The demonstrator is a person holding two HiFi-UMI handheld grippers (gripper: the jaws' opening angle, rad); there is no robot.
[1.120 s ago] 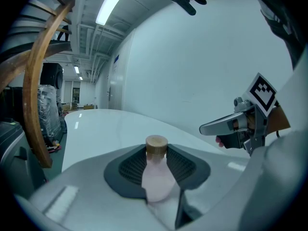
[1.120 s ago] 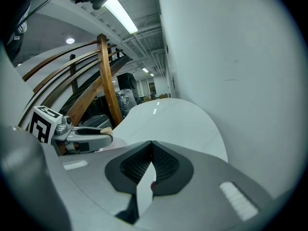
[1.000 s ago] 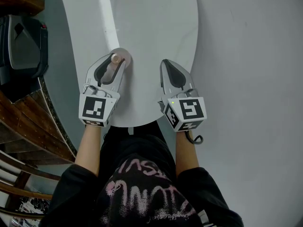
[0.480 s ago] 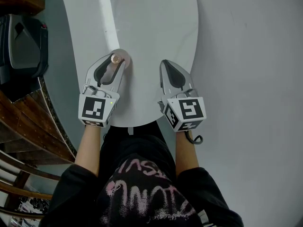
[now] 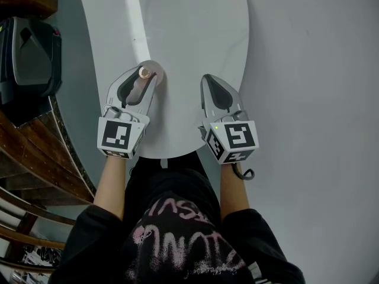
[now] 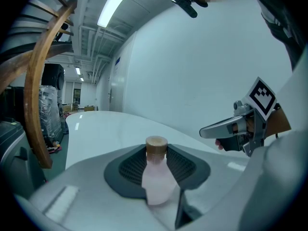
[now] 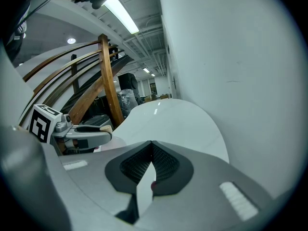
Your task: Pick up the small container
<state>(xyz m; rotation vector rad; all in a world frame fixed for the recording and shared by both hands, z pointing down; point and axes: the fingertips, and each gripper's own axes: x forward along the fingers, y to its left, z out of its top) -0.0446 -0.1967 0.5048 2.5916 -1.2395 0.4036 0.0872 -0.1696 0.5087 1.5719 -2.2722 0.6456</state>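
Pale pink plastic with a brown cap: the small container (image 6: 156, 173) is a small bottle, upright between the jaws of the left gripper (image 5: 143, 81). It sits over the white table (image 5: 189, 34), toward the table's near left edge. In the left gripper view the ribbed dark pads (image 6: 129, 167) lie against both sides of the bottle's body, so the jaws are closed on it. The cap stands proud above them. The bottle's base is hidden behind the jaw bodies, and no view shows whether it rests on the table top or is clear of it.

The right gripper (image 5: 207, 80) is over the table's near edge, to the right of the bottle and well apart from it. Its pads are pressed together at the tips, with nothing between them.

Assessment: the grasp appears made, so the step in hand is the lift. The next move calls for a straight upward raise with the bottle kept upright and the grip pressure held. The hold sits below the cap on a smooth, rounded body, so a slack grip or a tilt could let it slip.
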